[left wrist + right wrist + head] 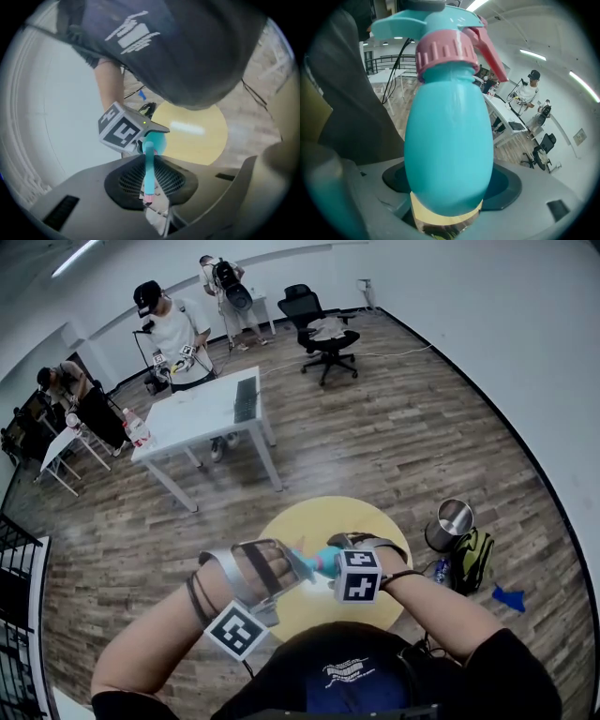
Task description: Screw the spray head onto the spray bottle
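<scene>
Here the spray bottle [449, 140] is clamped by the right gripper [447, 211] above a yellow table [281, 524], its spray head [149, 164] pinched by the left gripper [150, 206]; the pink collar [446, 51] is seen only in the right gripper view.

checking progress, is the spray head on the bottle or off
On: the spray head sits on the spray bottle, its pink collar meeting the shoulder. Whether it is fully tight, cannot tell.
</scene>
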A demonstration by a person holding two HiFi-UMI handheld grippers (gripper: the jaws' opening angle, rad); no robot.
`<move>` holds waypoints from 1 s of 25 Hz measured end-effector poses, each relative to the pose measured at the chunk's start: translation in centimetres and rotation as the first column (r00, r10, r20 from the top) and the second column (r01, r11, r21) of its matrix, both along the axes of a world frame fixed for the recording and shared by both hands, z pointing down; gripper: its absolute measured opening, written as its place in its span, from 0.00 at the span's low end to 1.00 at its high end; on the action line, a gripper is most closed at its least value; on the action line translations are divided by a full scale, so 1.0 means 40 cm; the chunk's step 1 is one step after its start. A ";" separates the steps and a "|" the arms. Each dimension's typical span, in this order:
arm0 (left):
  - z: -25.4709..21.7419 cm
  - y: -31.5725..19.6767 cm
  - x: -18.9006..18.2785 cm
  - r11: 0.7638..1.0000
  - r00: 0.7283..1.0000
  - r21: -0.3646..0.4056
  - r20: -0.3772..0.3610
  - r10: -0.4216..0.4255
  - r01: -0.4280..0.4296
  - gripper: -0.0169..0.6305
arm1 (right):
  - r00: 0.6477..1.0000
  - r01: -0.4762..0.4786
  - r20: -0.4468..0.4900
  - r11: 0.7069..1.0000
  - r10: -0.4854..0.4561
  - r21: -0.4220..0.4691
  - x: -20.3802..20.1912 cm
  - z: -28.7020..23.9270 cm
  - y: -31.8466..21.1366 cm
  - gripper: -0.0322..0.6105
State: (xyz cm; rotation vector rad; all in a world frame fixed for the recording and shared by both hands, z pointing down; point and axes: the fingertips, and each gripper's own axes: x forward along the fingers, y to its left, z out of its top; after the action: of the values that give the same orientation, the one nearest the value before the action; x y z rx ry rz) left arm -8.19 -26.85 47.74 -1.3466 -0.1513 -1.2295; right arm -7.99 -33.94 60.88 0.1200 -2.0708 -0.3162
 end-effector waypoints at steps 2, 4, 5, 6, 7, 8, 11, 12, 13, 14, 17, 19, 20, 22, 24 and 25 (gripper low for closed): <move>-0.003 -0.003 -0.003 0.992 0.996 0.098 0.038 0.078 -0.082 0.15 | 0.999 0.007 0.033 0.999 -0.005 -0.039 -0.006 -0.002 0.010 0.70; -0.031 -0.017 0.011 0.985 0.995 0.151 -0.026 0.092 -0.087 0.17 | 0.998 0.000 0.064 0.998 0.004 -0.064 -0.011 -0.008 0.011 0.70; -0.050 -0.026 0.019 0.985 0.994 0.160 -0.080 0.077 -0.063 0.27 | 0.997 -0.007 0.076 0.998 0.012 -0.069 -0.013 -0.011 0.007 0.70; -0.069 -0.036 0.025 0.987 0.989 0.157 -0.138 0.050 -0.029 0.38 | 0.996 -0.014 0.087 0.997 0.021 -0.073 -0.015 -0.014 0.001 0.70; -0.088 -0.045 0.028 0.989 0.981 0.144 -0.195 0.017 0.012 0.44 | 0.994 -0.022 0.102 0.997 0.030 -0.077 -0.018 -0.020 -0.004 0.70; -0.105 -0.054 0.028 0.991 0.968 0.126 -0.251 -0.021 0.054 0.46 | 0.992 -0.029 0.121 0.996 0.039 -0.085 -0.022 -0.028 -0.007 0.70; -0.158 -0.092 0.014 0.980 0.888 0.064 -0.438 -0.144 0.190 0.46 | 0.982 -0.053 0.176 0.994 0.070 -0.097 -0.026 -0.055 -0.021 0.70; -0.181 -0.110 0.001 0.969 0.835 0.036 -0.515 -0.193 0.246 0.46 | 0.977 -0.068 0.193 0.993 0.085 -0.094 -0.025 -0.064 -0.032 0.70; -0.204 -0.127 -0.014 0.953 0.760 -0.023 -0.598 -0.256 0.303 0.46 | 0.972 -0.088 0.210 0.992 0.106 -0.090 -0.023 -0.072 -0.047 0.70; -0.225 -0.138 -0.030 0.928 0.656 -0.120 -0.675 -0.337 0.353 0.46 | 0.966 -0.115 0.224 0.990 0.131 -0.083 -0.020 -0.079 -0.063 0.70; -0.245 -0.161 -0.068 0.725 0.175 -0.602 -0.716 -0.676 0.334 0.46 | 0.948 -0.212 0.238 0.977 0.211 -0.024 0.001 -0.093 -0.121 0.70; -0.198 -0.164 -0.062 0.431 -0.121 -0.901 -0.434 -0.893 0.057 0.41 | 0.940 -0.263 0.233 0.964 0.248 0.036 0.018 -0.096 -0.154 0.70; -0.170 -0.162 -0.055 0.263 -0.197 -0.958 -0.237 -0.951 -0.118 0.41 | 0.939 -0.280 0.227 0.958 0.260 0.061 0.022 -0.096 -0.165 0.70; -0.129 -0.167 -0.048 0.027 -0.248 -0.921 0.076 -0.966 -0.388 0.42 | 0.940 -0.293 0.208 0.951 0.269 0.096 0.021 -0.089 -0.175 0.70; -0.110 -0.187 -0.052 -0.051 -0.278 -0.853 0.226 -0.934 -0.520 0.46 | 0.947 -0.289 0.182 0.950 0.265 0.122 0.016 -0.077 -0.174 0.70; -0.105 -0.197 -0.052 -0.063 -0.292 -0.829 0.266 -0.919 -0.555 0.52 | 0.951 -0.284 0.170 0.949 0.260 0.136 0.014 -0.072 -0.172 0.70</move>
State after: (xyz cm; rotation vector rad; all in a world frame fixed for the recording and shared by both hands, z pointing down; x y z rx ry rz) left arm -10.28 -34.74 43.54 -3.6671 1.5739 0.1388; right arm -7.44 -40.82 57.99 0.5374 -2.1425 -0.3082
